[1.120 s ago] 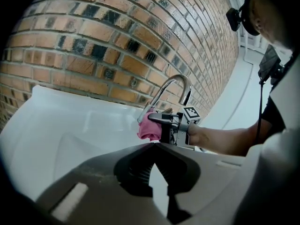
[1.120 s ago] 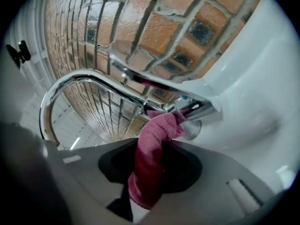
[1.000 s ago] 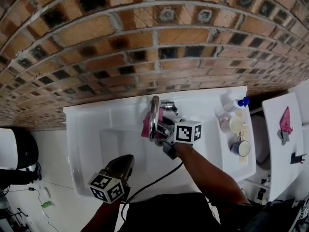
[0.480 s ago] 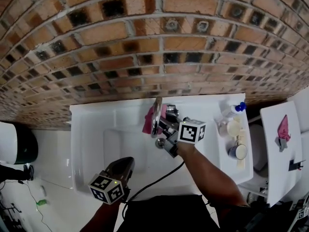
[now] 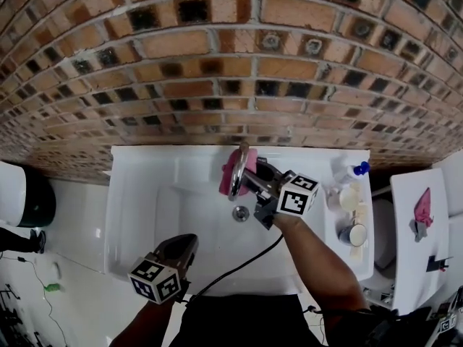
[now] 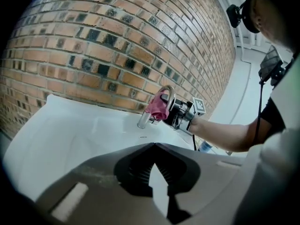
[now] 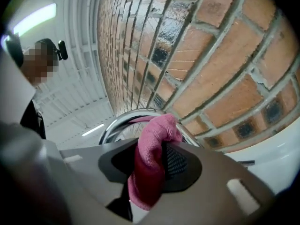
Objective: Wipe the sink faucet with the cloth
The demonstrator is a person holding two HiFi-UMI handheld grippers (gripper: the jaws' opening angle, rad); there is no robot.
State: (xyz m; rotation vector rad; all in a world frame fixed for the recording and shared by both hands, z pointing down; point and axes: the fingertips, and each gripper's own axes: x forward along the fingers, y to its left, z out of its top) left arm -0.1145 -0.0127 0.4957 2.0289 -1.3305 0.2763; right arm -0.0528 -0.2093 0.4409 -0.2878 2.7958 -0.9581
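Observation:
A chrome arched faucet stands at the back of the white sink. A pink cloth is draped over the arch's top, and my right gripper is shut on it from the right side. In the right gripper view the cloth is pinched between the pads, with the faucet's curve just behind it. My left gripper hangs shut and empty over the basin's front edge. The left gripper view shows its closed jaw tips, with the faucet and cloth further off.
A brick wall rises right behind the sink. A blue-capped bottle and small cups stand on the sink's right ledge. The drain lies under the spout. A white table with another pink cloth is at the right.
The right gripper has carried the cloth along the faucet's arch toward the wall side. The left gripper has stayed at the sink's front edge.

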